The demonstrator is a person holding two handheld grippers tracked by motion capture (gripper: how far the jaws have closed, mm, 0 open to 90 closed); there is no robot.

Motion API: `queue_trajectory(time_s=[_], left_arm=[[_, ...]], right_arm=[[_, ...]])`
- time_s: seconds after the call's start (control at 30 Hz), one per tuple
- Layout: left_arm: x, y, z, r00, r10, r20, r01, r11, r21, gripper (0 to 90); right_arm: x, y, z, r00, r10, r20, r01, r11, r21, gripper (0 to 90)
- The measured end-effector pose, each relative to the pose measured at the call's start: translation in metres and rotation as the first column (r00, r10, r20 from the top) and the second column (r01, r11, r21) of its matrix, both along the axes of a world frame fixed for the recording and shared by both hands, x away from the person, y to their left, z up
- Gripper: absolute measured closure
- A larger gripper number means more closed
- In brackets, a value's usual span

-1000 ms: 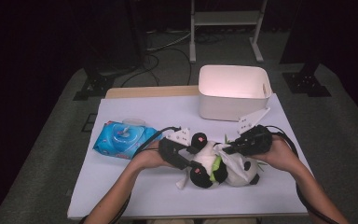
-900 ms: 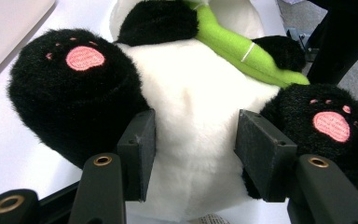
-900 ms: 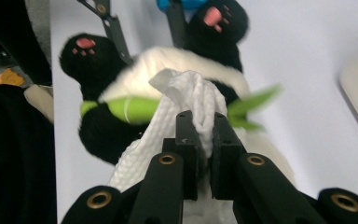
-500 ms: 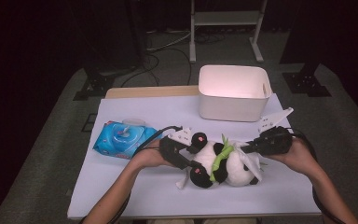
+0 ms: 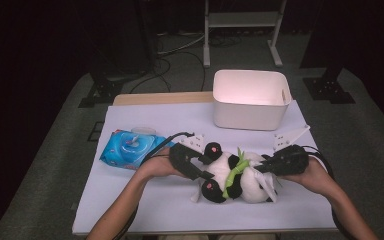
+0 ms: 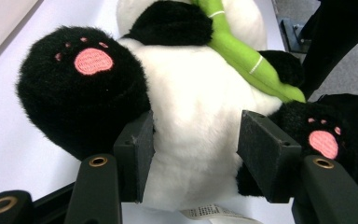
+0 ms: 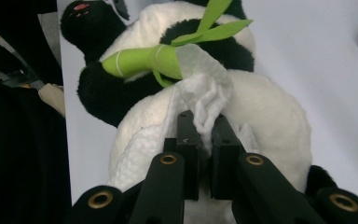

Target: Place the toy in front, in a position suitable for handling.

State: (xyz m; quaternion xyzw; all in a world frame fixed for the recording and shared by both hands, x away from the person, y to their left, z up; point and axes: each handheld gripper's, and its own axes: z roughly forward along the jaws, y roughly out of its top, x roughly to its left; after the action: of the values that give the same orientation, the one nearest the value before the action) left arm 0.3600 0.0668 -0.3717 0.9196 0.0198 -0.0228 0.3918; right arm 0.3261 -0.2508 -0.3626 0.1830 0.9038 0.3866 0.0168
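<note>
At the left of the counter (image 5: 145, 200), a blue pack of wipes (image 5: 130, 149) is seen lying flat, just left of the left hand. Right of it, the left gripper (image 5: 200, 167) is held low over the counter, its jaws set on either side of the white belly of a toy panda (image 5: 237, 177). In the left gripper view the pads are pressed into the plush between the two black feet with pink soles, so the panda (image 6: 191, 121) is gripped at its lower body. The panda is laid on its back at the near middle of the counter, with a green bamboo stalk (image 5: 234, 172) held across its chest.

Further right, the right gripper (image 5: 270, 164) is brought to the panda's head end. In the right gripper view its jaws are closed on a crumpled white wipe (image 7: 200, 100), which is laid against the panda's white fur and touches the bamboo stalk (image 7: 140, 60). At the far right, a white bin (image 5: 250, 100) is placed on the counter, well apart from the panda.
</note>
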Motion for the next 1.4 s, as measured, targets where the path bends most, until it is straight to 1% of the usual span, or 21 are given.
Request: queue_trajectory(time_s=[0.07,0.17,0.23,0.27,0.4,0.5,0.6,0.73,0.87,1.0,1.17,1.2,1.23,1.33,1.4], left_arm=[[0.0,0.0,0.001,1.0,-0.001,-0.002,0.001,1.0,0.005,45.2],[-0.001,0.001,0.002,0.9999,-0.002,-0.01,0.002,0.9999,0.014,45.2],[-0.002,0.003,0.002,0.9999,-0.004,-0.014,0.004,1.0,0.006,44.6],[-0.004,0.003,0.001,0.9999,-0.004,-0.015,0.004,1.0,0.002,43.4],[-0.008,0.006,0.003,0.9999,-0.004,-0.012,0.004,1.0,-0.009,41.3],[-0.009,0.011,0.007,1.0,0.002,-0.006,-0.002,0.9997,-0.024,41.2],[-0.01,0.017,0.012,0.9999,0.015,0.005,-0.015,0.9996,-0.022,40.6],[-0.008,0.024,0.017,0.9992,0.039,0.002,-0.039,0.9989,-0.028,39.4],[-0.005,0.028,0.019,0.9987,0.05,0.003,-0.05,0.9979,-0.041,38.5],[-0.003,0.028,0.02,0.9983,0.059,0.0,-0.059,0.9971,-0.049,38.1],[0.001,0.028,0.018,0.9972,0.074,0.001,-0.074,0.9965,-0.039,37.2],[0.002,0.028,0.017,0.9969,0.078,-0.007,-0.079,0.996,-0.043,37.1],[0.004,0.027,0.015,0.9967,0.079,-0.016,-0.08,0.9958,-0.044,37.1],[0.006,0.02,0.011,0.9968,0.079,-0.014,-0.079,0.9965,-0.028,36.0],[0.009,0.014,0.008,0.9962,0.082,-0.027,-0.083,0.9962,-0.027,34.8]], right_arm=[[-0.002,0.003,0.001,0.9999,0.009,0.006,-0.009,1.0,-0.013,84.3],[-0.004,0.007,0.002,0.9996,0.029,-0.001,-0.029,0.999,-0.024,84.3],[-0.006,0.009,0.002,0.9991,0.042,0.001,-0.042,0.999,-0.03,84.3],[-0.007,0.009,0.002,0.9988,0.046,0.014,-0.045,0.998,-0.034,84.3],[-0.009,0.007,0.001,0.9992,0.039,0.002,-0.039,0.999,-0.015,84.3],[-0.01,0.007,0.0,0.9992,0.038,0.006,-0.038,0.999,-0.006,84.3],[-0.012,0.008,0.0,0.9989,0.046,0.014,-0.045,0.999,-0.008,84.4],[-0.015,0.01,0.0,0.9987,0.048,0.016,-0.048,0.999,-0.006,84.4],[-0.018,0.01,-0.001,0.9986,0.051,0.014,-0.051,0.999,0.003,84.4],[-0.02,0.01,-0.002,0.9982,0.057,0.019,-0.057,0.998,0.006,84.4],[-0.022,0.01,-0.002,0.9979,0.061,0.024,-0.061,0.998,0.007,84.4],[-0.023,0.01,-0.002,0.9981,0.058,0.02,-0.058,0.998,0.008,84.4],[-0.023,0.01,-0.002,0.9981,0.059,0.019,-0.059,0.998,0.01,84.3],[-0.024,0.01,-0.002,0.9981,0.059,0.017,-0.059,0.998,0.013,84.3],[-0.024,0.01,-0.002,0.998,0.06,0.02,-0.06,0.998,0.015,84.3]])
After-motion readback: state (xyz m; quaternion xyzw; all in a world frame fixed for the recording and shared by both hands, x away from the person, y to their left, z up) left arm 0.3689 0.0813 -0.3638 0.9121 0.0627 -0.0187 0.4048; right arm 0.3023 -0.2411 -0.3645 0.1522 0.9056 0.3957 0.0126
